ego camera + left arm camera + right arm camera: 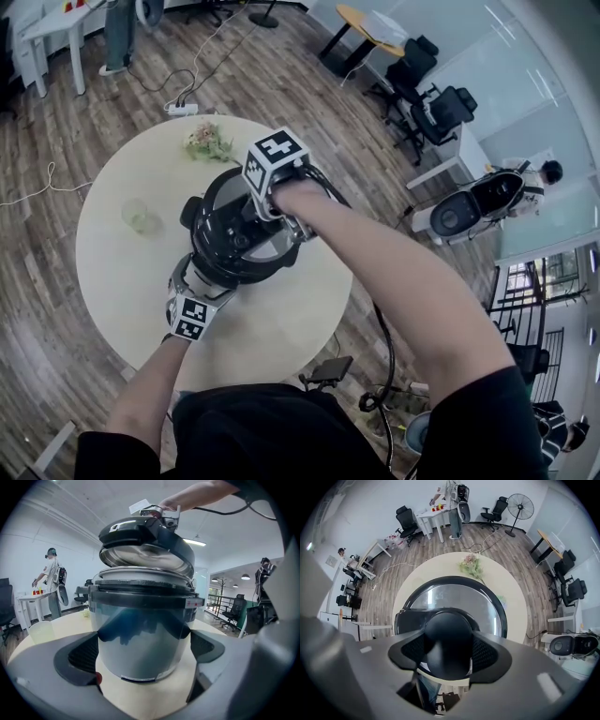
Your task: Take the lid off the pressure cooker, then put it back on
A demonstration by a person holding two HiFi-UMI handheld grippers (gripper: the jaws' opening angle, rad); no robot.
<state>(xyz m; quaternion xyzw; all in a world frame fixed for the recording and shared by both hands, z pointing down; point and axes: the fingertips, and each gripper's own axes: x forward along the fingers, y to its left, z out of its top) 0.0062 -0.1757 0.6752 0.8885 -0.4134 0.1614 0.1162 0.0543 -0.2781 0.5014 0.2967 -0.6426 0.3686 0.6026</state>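
My right gripper (449, 654) clamped on the knob (448, 632), lid (146, 543) tilted above the pressure cooker (140, 620), my left gripper (143, 656) clasping its body

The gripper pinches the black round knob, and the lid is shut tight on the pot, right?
Not quite. The right gripper does pinch the black round knob, but the black-rimmed steel lid is lifted and tilted above the shiny steel pot. The left gripper view shows the gap.
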